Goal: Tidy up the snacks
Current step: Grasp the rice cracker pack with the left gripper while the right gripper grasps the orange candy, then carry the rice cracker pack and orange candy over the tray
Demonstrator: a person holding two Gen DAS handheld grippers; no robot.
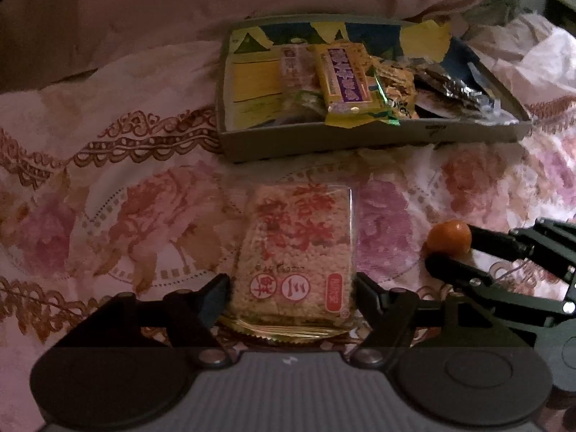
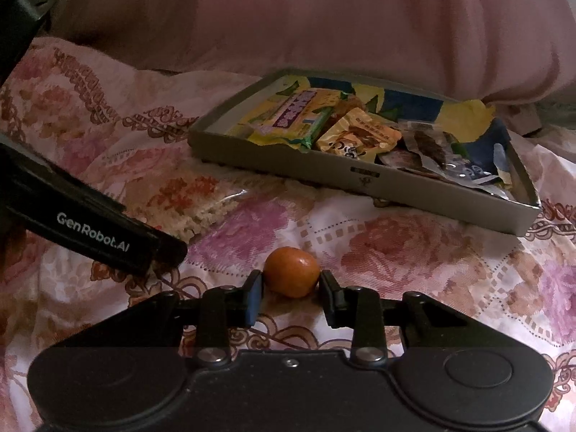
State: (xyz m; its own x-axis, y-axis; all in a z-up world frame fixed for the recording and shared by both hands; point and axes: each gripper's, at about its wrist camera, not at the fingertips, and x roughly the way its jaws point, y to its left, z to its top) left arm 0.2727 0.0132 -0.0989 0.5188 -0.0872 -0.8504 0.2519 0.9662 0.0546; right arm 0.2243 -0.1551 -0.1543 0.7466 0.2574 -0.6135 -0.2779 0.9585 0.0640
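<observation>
Looking along the left tongs [image 1: 291, 295], only that view shows the rice-cake packet [image 1: 297, 252] whole: its long axis runs away toward the tray [image 1: 360, 140], printed end nearest, fingers touching both sides. The right tongs [image 2: 291, 280] are pinched on a small orange fruit [image 2: 292, 270] lying on the floral bedspread [image 2: 432, 252]. Other snacks fill the tray.

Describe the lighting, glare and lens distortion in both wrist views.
Left wrist view: dim, pinkish light; dark fisheye corners; the grey shallow tray bows; glare on the clear-wrapped puffed-rice cake between the left gripper fingers. Right wrist view: equally dim; a small highlight on the small round orange fruit pinched by the right gripper; floral bedspread soft towards the edges.
</observation>
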